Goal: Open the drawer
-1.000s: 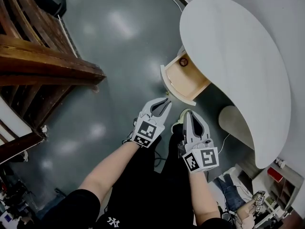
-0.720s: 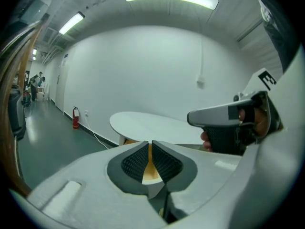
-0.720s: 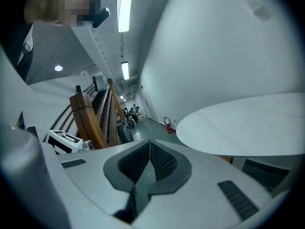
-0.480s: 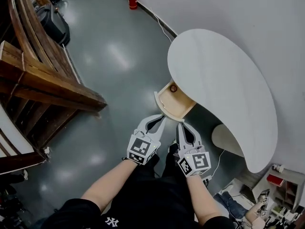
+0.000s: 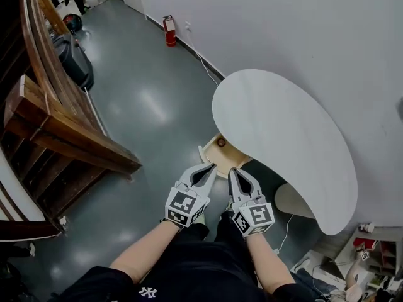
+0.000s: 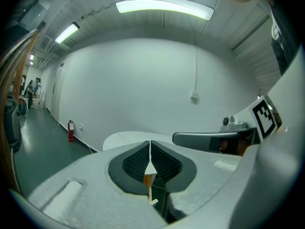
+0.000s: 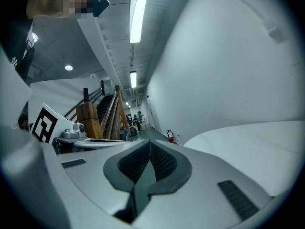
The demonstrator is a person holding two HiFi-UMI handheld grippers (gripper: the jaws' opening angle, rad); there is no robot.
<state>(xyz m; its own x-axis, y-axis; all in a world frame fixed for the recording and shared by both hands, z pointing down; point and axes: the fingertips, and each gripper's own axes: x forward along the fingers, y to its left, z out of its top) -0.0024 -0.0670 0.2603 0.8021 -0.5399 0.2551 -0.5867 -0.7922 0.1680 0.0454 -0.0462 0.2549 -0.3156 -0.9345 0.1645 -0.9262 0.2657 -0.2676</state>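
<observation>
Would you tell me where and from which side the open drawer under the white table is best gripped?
Probably its curved front panel, pinched over the top edge from above on the floor side: the drawer stands pulled out, so that rim is exposed, while the table covers its back.

Clear floor point(image 5: 148, 106) beside the bench point(image 5: 283, 131)
The open drawer point(image 5: 225, 151) juts out from under the bench edge; wooden stairs point(image 5: 63, 137) close the left side, the wall point(image 5: 283, 30) the far side.
</observation>
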